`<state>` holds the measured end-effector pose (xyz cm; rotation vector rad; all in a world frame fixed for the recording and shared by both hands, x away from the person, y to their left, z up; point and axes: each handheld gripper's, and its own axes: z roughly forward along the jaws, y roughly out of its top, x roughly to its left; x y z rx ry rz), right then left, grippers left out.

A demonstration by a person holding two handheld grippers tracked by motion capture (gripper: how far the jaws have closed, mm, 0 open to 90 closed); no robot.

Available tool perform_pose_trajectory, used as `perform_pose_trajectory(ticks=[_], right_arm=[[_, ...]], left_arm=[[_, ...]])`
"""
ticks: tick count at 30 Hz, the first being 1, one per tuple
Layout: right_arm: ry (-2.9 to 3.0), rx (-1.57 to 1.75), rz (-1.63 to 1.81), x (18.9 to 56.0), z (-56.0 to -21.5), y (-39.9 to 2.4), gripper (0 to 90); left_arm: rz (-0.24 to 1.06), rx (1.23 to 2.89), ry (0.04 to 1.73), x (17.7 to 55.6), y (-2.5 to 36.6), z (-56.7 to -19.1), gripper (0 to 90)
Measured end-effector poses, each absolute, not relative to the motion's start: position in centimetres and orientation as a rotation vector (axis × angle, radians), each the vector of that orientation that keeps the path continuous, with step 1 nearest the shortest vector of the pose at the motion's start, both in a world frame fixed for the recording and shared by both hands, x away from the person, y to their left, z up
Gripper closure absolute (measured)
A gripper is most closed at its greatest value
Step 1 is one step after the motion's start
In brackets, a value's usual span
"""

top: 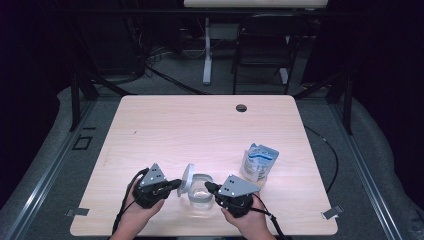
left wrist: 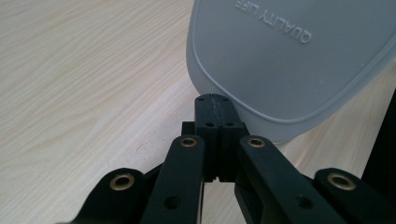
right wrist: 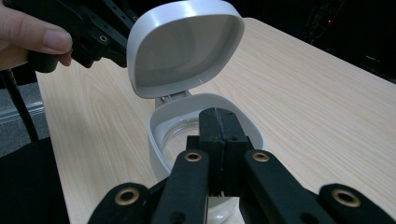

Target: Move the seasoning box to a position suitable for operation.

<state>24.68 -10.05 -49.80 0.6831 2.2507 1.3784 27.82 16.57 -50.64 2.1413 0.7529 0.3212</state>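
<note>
Two closed grippers, left [top: 175,184] and right [top: 210,187], holding nothing, flank a clear container [top: 201,194], grey lid [top: 187,178] raised.

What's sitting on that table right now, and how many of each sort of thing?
Clear container with its grey hinged lid standing open: 1
Blue and white pouch: 1
Hand-held grippers, both shut, a left one and a right one: 2
Total: 4
</note>
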Motion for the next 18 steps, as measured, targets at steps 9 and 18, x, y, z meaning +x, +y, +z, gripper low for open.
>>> perform_pose_trajectory(ticks=[9,18], right_arm=[[2.249,0.684,1.379,24.7,-49.82,-10.09,90.0],[2.247,0.689,1.374,24.67,-49.87,-10.28,90.0]], left_arm=[[0.318,2.161,0.755,27.93,16.56,-51.03,90.0],[0.322,2.143,0.768,27.96,16.7,-51.06,90.0]])
